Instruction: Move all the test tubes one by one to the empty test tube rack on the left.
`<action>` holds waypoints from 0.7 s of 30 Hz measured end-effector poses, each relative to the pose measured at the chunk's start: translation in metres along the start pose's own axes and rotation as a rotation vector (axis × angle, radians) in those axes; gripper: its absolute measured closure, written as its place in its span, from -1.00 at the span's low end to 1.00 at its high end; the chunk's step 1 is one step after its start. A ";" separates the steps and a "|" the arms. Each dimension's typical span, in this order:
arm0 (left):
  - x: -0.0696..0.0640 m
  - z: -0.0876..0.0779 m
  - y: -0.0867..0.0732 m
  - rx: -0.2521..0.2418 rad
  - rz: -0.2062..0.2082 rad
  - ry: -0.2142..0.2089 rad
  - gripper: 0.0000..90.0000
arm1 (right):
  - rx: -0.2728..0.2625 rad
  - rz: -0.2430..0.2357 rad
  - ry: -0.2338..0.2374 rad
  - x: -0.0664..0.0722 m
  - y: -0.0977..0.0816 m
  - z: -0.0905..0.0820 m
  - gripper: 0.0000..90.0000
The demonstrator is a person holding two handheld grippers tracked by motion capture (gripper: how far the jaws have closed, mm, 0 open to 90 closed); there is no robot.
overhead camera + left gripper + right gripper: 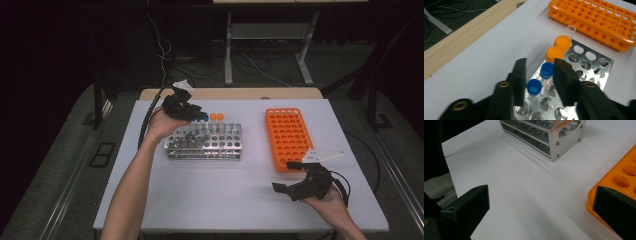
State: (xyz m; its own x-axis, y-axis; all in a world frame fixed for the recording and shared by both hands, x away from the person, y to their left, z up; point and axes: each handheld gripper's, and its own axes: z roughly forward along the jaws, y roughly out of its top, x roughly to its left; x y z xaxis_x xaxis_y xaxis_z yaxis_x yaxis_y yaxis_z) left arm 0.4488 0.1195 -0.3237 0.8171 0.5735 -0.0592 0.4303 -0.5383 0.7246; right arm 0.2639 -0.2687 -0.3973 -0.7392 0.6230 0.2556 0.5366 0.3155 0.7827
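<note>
Two hand-held grippers work over a white table (210, 190) that carries a metal tube rack (204, 142) and, well apart to its right, an orange plastic rack (288, 138). At the far left corner of the metal rack, the left gripper (539, 75) hangs above the back row, its jaws parted a little with nothing pressed between the pads. Seen along those jaws in the left gripper view, two blue-capped tubes (534, 87) stand upright in adjacent holes directly below the gap; the nearer cap lies just beside the left jaw, the farther cap just beside the right jaw, and whether either pad touches a cap cannot be told. Farther along the same row stand two orange-capped tubes (554, 53) and, beyond them, one uncapped clear tube (570, 31). The remaining holes of the metal rack that are visible in this view stand open. Near the front right of the table, the right gripper (295, 176) rests low beside the near end of the orange rack, its jaws spread wide with only bare tabletop between them; the orange rack's corner lies just behind its right jaw.
</note>
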 end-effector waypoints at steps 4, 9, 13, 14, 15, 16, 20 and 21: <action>-0.002 -0.007 -0.001 -0.011 -0.040 -0.004 -0.04 | -0.008 0.004 -0.012 0.000 -0.002 -0.004 -1.00; -0.009 -0.019 -0.004 -0.041 -0.073 -0.025 -0.37 | -0.017 0.017 -0.019 -0.001 -0.008 -0.010 -1.00; -0.022 -0.032 -0.012 -0.079 -0.077 -0.050 -0.62 | -0.018 0.029 -0.023 -0.001 -0.013 -0.013 -1.00; -0.025 -0.034 -0.015 -0.087 -0.075 -0.054 -0.68 | -0.018 0.031 -0.024 -0.001 -0.014 -0.013 -1.00; -0.030 -0.036 -0.019 -0.098 -0.078 -0.061 -0.73 | -0.020 0.031 -0.025 -0.001 -0.014 -0.014 -1.00; -0.034 -0.039 -0.023 -0.108 -0.080 -0.064 -0.76 | -0.021 0.034 -0.026 -0.001 -0.015 -0.014 -1.00; -0.050 -0.045 -0.039 -0.134 -0.076 -0.061 -0.94 | -0.018 0.036 -0.026 -0.001 -0.016 -0.013 -1.00; -0.053 -0.046 -0.043 -0.136 -0.078 -0.062 -0.97 | -0.019 0.038 -0.024 -0.001 -0.016 -0.013 -1.00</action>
State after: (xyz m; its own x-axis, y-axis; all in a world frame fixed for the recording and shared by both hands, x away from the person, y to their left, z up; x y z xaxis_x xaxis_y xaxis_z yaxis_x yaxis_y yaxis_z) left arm 0.3689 0.1406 -0.3203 0.8074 0.5684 -0.1582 0.4408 -0.4028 0.8022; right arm 0.2508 -0.2837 -0.4033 -0.7085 0.6514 0.2715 0.5560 0.2782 0.7832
